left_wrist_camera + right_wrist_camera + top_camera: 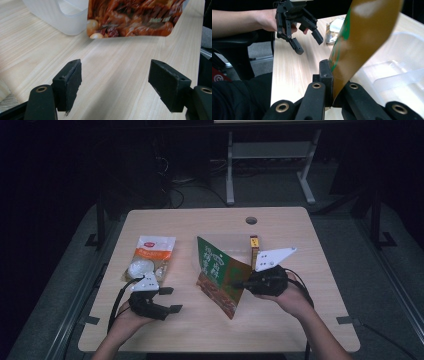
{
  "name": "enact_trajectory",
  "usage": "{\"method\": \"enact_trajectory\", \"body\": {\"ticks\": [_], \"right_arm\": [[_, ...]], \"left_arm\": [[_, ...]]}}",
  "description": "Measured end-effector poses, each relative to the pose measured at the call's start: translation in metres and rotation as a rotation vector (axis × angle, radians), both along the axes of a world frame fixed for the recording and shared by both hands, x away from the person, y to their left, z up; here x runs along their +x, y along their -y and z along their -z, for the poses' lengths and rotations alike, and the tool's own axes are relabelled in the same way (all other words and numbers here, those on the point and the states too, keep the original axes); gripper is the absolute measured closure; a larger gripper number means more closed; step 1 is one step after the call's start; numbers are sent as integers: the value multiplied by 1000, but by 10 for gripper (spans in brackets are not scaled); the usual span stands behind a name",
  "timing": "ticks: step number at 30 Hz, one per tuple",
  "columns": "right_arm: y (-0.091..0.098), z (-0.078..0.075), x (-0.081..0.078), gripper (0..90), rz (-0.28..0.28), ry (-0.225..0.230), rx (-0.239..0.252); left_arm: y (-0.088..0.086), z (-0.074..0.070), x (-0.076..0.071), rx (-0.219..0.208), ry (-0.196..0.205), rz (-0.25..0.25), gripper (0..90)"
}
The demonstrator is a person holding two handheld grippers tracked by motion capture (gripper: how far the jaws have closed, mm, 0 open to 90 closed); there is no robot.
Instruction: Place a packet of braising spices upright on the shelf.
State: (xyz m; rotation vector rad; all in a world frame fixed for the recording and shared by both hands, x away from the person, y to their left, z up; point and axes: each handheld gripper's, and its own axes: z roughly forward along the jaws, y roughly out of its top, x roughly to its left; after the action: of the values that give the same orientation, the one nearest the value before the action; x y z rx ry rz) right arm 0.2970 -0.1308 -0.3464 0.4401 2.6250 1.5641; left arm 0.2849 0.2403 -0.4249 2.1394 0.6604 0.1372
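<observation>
A green and brown food pouch (217, 272) hangs tilted above the middle of the wooden table (285, 320). My right gripper (239, 284) is shut on its right edge. In the right gripper view the pouch (364, 35) rises from between the pressed jaws of the right gripper (332, 75). My left gripper (172, 300) stands open near the front left with nothing in it. Between its spread jaws in the left gripper view, the left gripper (115, 80) frames bare wood, and the pouch's lower edge (130, 17) hangs ahead. From the right gripper view, the left gripper (309, 46) hovers above the table.
A clear plastic container (227, 242) stands behind the pouch, also seen as the container (62, 17) and the container (397, 72). A white and orange snack packet (152, 255) lies at the left. A small yellow stick packet (254, 247) lies beside the right gripper. A cable hole (251, 220) sits at the far edge.
</observation>
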Motion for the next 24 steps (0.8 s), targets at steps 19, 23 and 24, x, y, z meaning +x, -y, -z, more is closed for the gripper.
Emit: {"method": "enact_trajectory", "body": {"ticks": [19, 23, 24], "right_arm": [[15, -46, 27, 900, 93, 133, -36], [19, -51, 37, 900, 131, 152, -35], [20, -52, 40, 900, 138, 157, -34]], "left_arm": [[4, 7, 1, 6, -18, 11, 256], [5, 8, 1, 8, -21, 14, 255], [5, 8, 1, 6, -22, 13, 255]]}}
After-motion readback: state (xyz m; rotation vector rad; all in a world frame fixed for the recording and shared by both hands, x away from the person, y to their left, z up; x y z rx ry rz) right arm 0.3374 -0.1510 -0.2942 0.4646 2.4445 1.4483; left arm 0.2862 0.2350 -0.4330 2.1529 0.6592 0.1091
